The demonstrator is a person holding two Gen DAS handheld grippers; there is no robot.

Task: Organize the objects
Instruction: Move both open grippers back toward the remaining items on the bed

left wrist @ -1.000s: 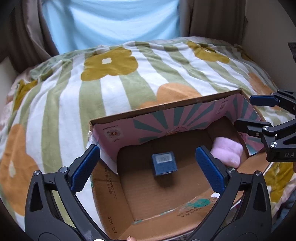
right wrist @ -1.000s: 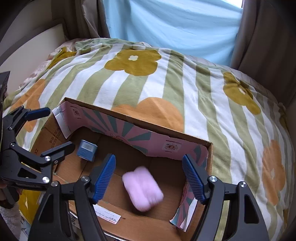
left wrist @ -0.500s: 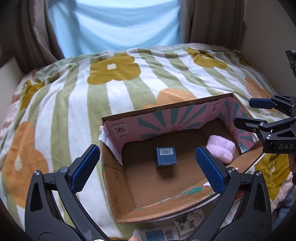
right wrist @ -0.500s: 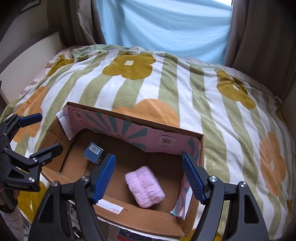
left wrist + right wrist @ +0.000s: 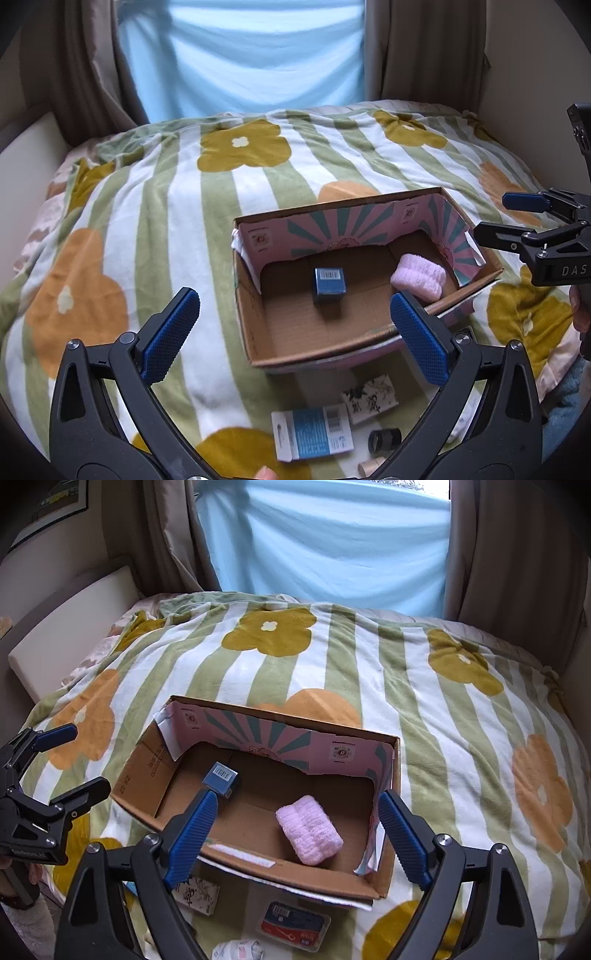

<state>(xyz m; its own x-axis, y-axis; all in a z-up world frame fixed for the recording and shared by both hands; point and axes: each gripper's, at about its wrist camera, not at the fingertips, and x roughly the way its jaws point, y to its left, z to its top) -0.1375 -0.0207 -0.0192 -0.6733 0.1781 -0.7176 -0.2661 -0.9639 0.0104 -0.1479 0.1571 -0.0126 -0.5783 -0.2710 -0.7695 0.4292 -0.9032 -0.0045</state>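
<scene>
We cannot read the label on the small black cylindrical jar [image 5: 384, 439]; the beige tube [image 5: 370, 469] beside it is cut off by the left wrist view's lower edge, and print on the crumpled white wrapper [image 5: 238, 950] stays illegible.

This is a home bedroom: a bed spread with a striped, flowered blanket [image 5: 369, 672], brown curtains [image 5: 509, 554] framing a window covered by pale blue fabric [image 5: 325, 542], and a framed picture [image 5: 48, 502] on the wall.
</scene>
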